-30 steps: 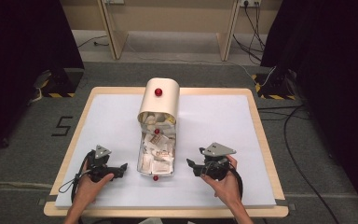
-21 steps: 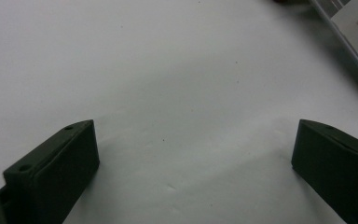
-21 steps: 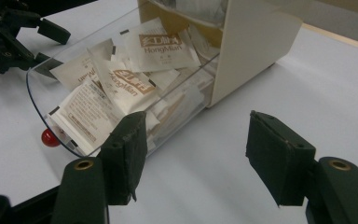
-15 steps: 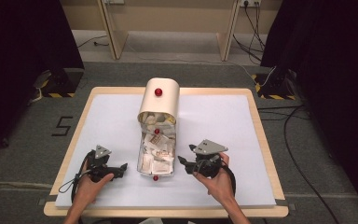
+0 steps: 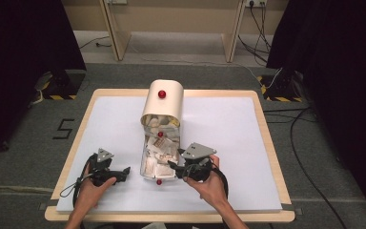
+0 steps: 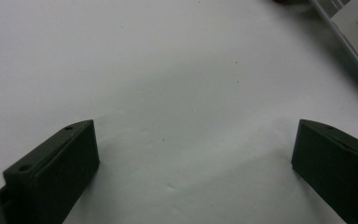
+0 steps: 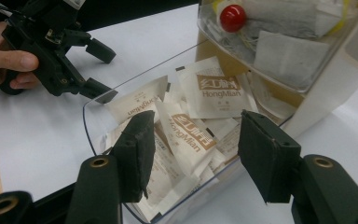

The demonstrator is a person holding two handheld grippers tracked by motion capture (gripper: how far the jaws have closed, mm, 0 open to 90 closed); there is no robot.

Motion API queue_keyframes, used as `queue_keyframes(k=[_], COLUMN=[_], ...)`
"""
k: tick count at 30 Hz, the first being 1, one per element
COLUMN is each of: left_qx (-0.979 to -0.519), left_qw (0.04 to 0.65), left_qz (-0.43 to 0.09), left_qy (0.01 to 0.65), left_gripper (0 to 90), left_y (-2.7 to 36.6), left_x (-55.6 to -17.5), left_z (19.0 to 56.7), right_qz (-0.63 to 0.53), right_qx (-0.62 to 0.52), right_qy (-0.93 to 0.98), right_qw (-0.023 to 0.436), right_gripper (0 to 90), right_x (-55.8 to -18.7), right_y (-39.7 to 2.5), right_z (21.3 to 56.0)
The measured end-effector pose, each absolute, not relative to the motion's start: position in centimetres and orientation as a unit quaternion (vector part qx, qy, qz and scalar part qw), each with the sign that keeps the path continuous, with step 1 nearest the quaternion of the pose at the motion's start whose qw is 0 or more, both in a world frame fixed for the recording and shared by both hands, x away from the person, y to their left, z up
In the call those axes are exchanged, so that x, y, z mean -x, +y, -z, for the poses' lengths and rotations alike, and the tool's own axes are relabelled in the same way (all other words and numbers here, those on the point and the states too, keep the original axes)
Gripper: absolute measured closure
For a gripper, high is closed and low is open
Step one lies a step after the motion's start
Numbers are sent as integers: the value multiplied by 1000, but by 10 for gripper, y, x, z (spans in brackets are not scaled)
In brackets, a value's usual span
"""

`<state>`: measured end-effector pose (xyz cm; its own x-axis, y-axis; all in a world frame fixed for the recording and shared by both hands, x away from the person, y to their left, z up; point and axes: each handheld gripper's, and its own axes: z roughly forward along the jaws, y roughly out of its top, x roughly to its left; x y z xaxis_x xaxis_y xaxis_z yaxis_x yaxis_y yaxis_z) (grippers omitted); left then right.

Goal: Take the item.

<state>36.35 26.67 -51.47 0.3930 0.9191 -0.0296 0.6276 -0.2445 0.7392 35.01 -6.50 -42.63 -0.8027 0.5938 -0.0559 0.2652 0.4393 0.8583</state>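
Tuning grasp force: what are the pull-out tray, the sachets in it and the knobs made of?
Clear pull-out tray: transparent, glossy, likely hard plastic; the table shows through its wall. White printed sachets: matte, creased, probably paper. Small red round knob: shiny highlight, plastic or lacquered wood, can't tell. Right gripper is open above them.

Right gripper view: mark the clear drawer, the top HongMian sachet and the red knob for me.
clear drawer (image 7: 89,122), right gripper view, on its curved front wall.
HongMian sachet (image 7: 214,95), right gripper view, on its printed face.
red knob (image 7: 233,17), right gripper view, on the ball's middle.

Clear tray wall fronts sachets; above open.
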Motion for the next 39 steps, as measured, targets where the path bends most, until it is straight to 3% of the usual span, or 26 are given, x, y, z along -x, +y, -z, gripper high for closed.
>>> queue_keyframes(k=[26,39], left_qx=[-760,-760], left_qw=[345,345], left_qz=[-211,-211], left_qy=[509,509], left_gripper=[0,0], left_y=[267,267], left_x=[-364,-364], left_z=[515,515], right_qz=[-462,-449], right_qx=[-241,-225], right_qy=[837,848], right_qw=[165,168], right_gripper=[516,594], right_x=[-358,-361], right_y=[-42,-26], right_z=[432,441])
